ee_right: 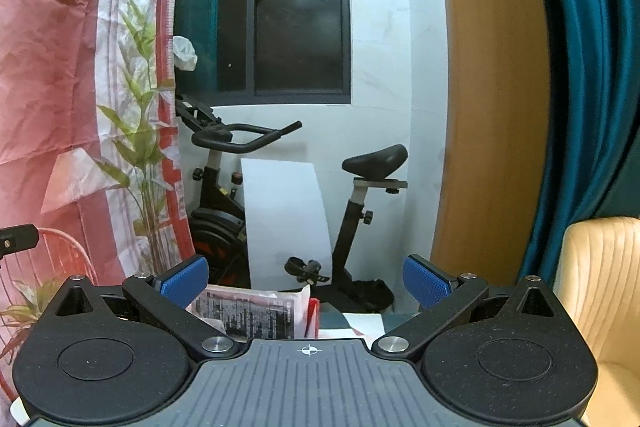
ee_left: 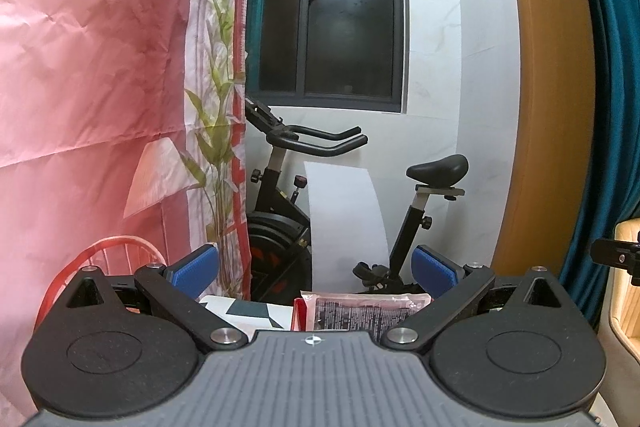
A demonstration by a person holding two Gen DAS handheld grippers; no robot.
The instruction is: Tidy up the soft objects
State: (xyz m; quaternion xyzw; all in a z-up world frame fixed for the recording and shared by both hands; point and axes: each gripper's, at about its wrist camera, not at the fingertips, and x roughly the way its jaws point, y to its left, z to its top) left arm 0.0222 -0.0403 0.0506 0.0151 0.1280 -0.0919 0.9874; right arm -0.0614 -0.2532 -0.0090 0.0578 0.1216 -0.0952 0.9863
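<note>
A clear plastic packet with red contents and a printed black label stands low between my left fingers, beside a red edge. It also shows in the right wrist view, just right of my left blue pad. My left gripper is open and empty, blue pads wide apart. My right gripper is open and empty too. Both are held level above the packet, facing the room.
A pink and floral plastic sheet hangs at the left. A black exercise bike with a white board stands by the window wall. An orange wire basket sits low left. A cream chair is right, by teal curtains.
</note>
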